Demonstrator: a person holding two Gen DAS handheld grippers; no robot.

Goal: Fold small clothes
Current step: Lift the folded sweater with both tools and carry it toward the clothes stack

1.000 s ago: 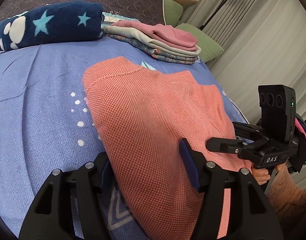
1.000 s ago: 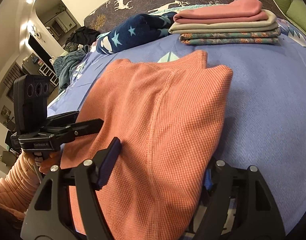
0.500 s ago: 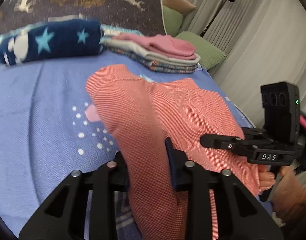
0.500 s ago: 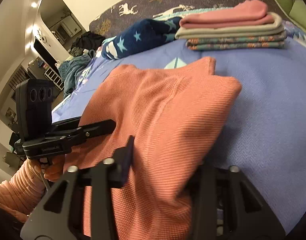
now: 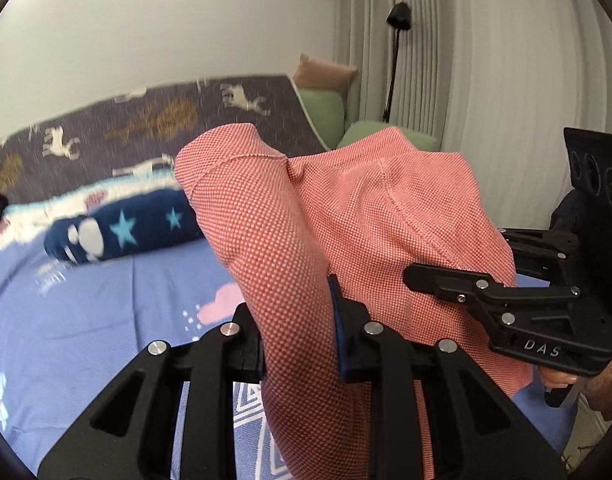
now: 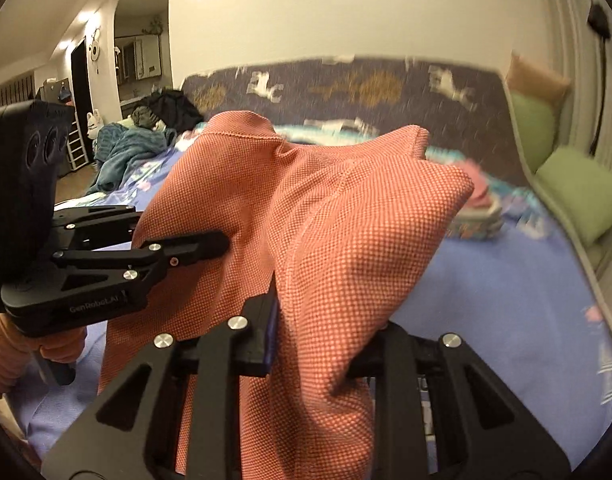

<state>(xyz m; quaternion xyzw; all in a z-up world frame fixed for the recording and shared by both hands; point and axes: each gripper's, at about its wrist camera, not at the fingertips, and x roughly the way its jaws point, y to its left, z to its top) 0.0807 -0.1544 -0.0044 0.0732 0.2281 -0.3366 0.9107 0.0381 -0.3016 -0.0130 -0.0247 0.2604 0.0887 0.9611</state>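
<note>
A coral waffle-knit garment (image 5: 346, 220) hangs lifted above the blue bedspread (image 5: 85, 300). My left gripper (image 5: 299, 344) is shut on its near left edge. My right gripper (image 6: 318, 344) is shut on its near right edge; the same garment (image 6: 326, 220) fills the right wrist view. Each gripper shows in the other's view: the right one (image 5: 458, 284) at the garment's right side, the left one (image 6: 185, 252) at its left side. The cloth bunches into two peaks between them.
A navy star blanket roll (image 5: 117, 232) lies at the back left. A stack of folded clothes (image 6: 476, 204) sits at the back right, partly behind the garment. Green pillows (image 6: 578, 192) and a dark deer-print blanket (image 6: 366, 88) lie beyond. A floor lamp (image 5: 398, 20) stands by the curtains.
Both grippers closed on the garment's near edge and raised it off the bed. The views have tilted upward, and the cloth now hangs bunched instead of lying flat.
</note>
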